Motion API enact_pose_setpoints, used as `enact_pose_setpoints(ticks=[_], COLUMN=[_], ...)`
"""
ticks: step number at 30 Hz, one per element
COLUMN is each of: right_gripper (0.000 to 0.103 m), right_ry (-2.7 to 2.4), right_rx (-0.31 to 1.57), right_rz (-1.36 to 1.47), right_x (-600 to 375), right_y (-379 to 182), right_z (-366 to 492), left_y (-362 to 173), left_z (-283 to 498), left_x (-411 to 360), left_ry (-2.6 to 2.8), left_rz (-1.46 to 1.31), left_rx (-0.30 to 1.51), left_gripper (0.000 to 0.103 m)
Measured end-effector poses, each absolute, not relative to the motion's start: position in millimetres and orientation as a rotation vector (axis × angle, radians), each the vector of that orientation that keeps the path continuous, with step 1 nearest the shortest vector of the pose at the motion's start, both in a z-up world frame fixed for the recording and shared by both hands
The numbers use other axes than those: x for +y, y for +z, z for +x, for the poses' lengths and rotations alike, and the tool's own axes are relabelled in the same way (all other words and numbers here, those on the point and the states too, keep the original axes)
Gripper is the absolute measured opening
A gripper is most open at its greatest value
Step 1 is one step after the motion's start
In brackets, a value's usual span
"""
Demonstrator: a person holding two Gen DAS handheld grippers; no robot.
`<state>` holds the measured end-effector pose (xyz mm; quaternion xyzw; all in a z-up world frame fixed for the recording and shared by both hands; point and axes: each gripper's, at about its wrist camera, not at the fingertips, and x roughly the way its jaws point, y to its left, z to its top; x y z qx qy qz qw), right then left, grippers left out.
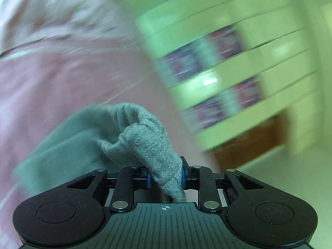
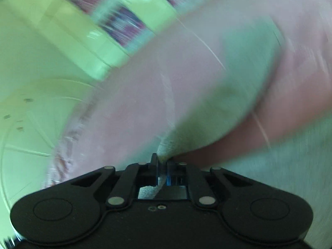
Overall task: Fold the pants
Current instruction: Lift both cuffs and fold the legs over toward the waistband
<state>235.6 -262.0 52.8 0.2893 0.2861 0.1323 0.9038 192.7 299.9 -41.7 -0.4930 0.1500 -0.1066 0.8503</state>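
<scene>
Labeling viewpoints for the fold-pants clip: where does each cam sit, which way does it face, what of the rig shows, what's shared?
Left wrist: sits on the left gripper, looks forward along its jaws, shut on a bunched fold of the grey pants; beyond, pink bedding and blurred shelves. Only the gripper body shows.
Right wrist: sits on the right gripper, jaws shut on a pants edge; bedding and shelves are smeared.
Shared: pants, pink bedding, shelves, motion blur.
</scene>
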Motion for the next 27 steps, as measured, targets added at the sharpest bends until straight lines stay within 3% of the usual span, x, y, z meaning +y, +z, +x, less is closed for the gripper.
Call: enact_pose_setpoints(ticks=[1, 3, 5, 7, 10, 16, 21, 24, 27], right_gripper=[0.000, 0.000, 0.000, 0.000, 0.000, 0.000, 0.000, 0.001, 0.001], right_ry=[0.311, 0.345, 0.360, 0.276, 0.257, 0.253, 0.288, 0.265, 0.240], right_rx=[0.531, 0.507, 0.669, 0.877, 0.824, 0.843, 0.732, 0.796, 0.838], right_rz=[0.594, 0.564, 0.481, 0.402, 0.532, 0.515, 0.536, 0.541, 0.601], right_x=[-265.6, -268.5, -253.6, -240.3, -249.9, -245.3, -256.1, -260.3, -260.4], right_y=[63.7, 60.6, 19.5, -32.3, -53.5, -46.6, -0.8, -19.7, -36.4], right_z=[215.9, 178.5, 158.3, 150.9, 135.7, 140.8, 140.3, 135.0, 138.2], left_y=[-32.8, -38.4, -70.0, -90.7, -87.8, -85.4, -68.8, -84.5, -86.4], left_z=[190.6, 188.8, 194.5, 193.1, 189.6, 199.2, 184.9, 199.7, 201.3], left_x=[304.7, 314.1, 323.4, 323.3, 318.9, 313.5, 322.5, 320.3, 321.0], left_ry=[-0.282, -0.243, -0.114, -0.076, -0.072, -0.070, -0.194, -0.121, -0.121], left_rz=[-1.003, -0.916, -0.878, -0.828, -0.848, -0.833, -0.839, -0.752, -0.761], left_rx=[0.260, 0.340, 0.590, 0.692, 0.655, 0.656, 0.516, 0.672, 0.669], left_gripper=[0.025, 0.025, 0.025, 0.025, 0.025, 0.025, 0.025, 0.024, 0.024])
